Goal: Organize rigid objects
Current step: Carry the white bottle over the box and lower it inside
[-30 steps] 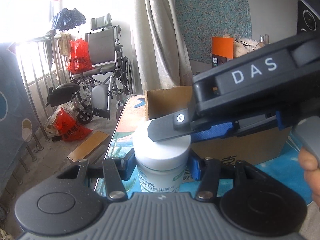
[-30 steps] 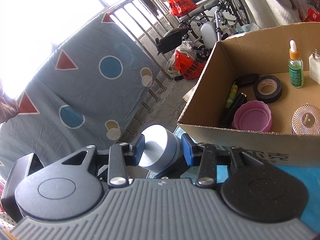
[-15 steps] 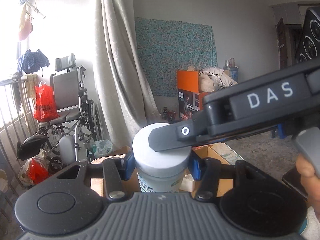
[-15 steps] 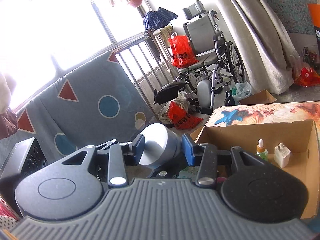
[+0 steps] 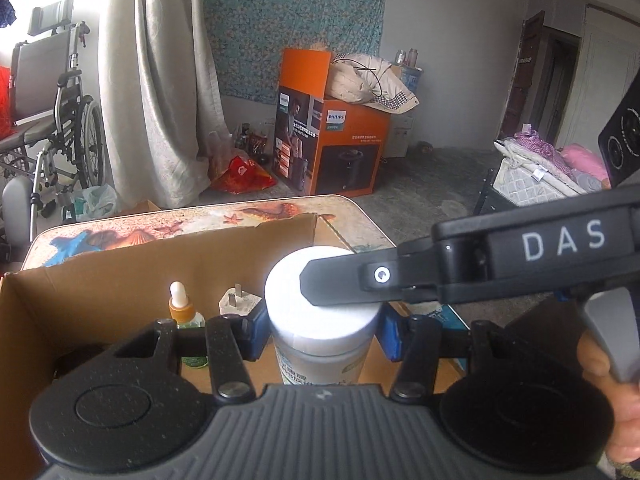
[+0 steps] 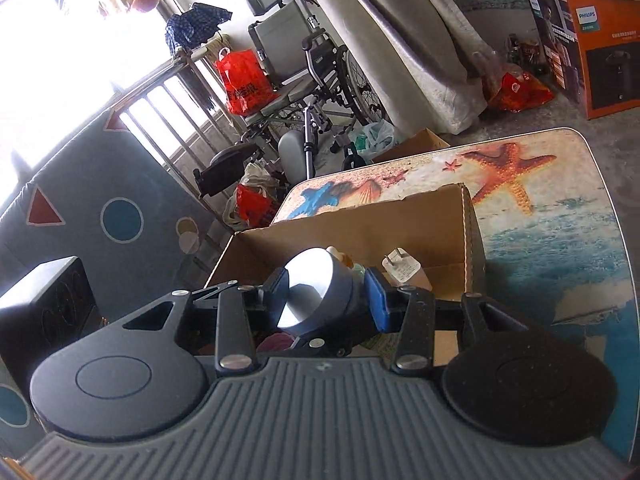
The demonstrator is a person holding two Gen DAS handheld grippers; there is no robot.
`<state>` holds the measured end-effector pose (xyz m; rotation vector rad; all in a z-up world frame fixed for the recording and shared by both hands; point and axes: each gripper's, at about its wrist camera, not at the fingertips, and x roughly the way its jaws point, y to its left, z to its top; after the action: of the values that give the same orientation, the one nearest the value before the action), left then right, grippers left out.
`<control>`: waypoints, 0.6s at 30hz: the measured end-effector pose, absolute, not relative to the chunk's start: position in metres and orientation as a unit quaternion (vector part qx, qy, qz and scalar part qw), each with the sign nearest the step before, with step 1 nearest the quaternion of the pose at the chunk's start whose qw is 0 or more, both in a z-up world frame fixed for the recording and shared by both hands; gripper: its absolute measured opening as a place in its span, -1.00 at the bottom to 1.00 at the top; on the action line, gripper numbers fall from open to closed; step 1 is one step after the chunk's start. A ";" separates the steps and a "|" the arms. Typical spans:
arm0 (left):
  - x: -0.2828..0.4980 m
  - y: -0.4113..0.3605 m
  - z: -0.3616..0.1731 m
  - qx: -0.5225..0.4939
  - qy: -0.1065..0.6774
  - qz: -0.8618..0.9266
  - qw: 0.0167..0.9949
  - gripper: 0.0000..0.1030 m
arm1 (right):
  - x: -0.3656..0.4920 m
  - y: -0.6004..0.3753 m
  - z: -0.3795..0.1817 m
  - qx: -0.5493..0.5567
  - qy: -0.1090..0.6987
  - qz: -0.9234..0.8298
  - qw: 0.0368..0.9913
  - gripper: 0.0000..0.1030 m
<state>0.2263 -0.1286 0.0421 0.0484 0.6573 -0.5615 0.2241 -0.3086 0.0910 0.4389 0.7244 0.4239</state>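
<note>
Left hand-held gripper [image 5: 320, 334] clamping white jar [image 5: 320, 312], dropper bottle [image 5: 185, 316] beside, cardboard box [image 5: 120, 276]

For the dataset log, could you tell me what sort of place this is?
Probably a lived-in home room: a wheelchair by the curtain, folded bedding, and a seaside-print table carrying the cardboard box.

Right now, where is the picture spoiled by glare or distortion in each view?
Left wrist view: the white bottle has a washed-out cap, and the door frame bends at the right edge. Right wrist view: the window at upper left is blown out, and the table edge curves.
</note>
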 end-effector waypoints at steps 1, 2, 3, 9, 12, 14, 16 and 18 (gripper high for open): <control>0.234 -0.126 0.037 0.021 0.326 -0.272 0.905 0.05 | 0.228 -0.308 0.082 0.210 0.354 0.203 0.888 -0.19; 0.240 -0.125 0.031 0.020 0.333 -0.271 0.903 0.05 | 0.231 -0.309 0.076 0.210 0.358 0.203 0.887 -0.19; 0.243 -0.124 0.027 0.021 0.337 -0.270 0.902 0.05 | 0.233 -0.309 0.071 0.210 0.361 0.203 0.886 -0.19; 0.254 -0.128 0.016 0.026 0.362 -0.264 0.894 0.05 | 0.250 -0.301 0.050 0.201 0.377 0.204 0.881 -0.17; 0.253 -0.133 0.018 0.037 0.369 -0.262 0.891 0.05 | 0.252 -0.299 0.050 0.194 0.378 0.207 0.882 -0.13; 0.253 -0.136 0.017 0.045 0.372 -0.261 0.890 0.05 | 0.251 -0.295 0.050 0.183 0.378 0.207 0.884 -0.08; 0.252 -0.138 0.019 0.050 0.373 -0.261 0.889 0.05 | 0.251 -0.294 0.050 0.177 0.381 0.207 0.884 -0.03; 0.251 -0.140 0.020 0.053 0.374 -0.262 0.888 0.06 | 0.251 -0.295 0.049 0.179 0.382 0.211 0.882 -0.02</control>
<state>0.2507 -0.1398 0.0196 0.1099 0.7778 -0.5454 0.2506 -0.2950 0.0491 0.3734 0.7947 0.4389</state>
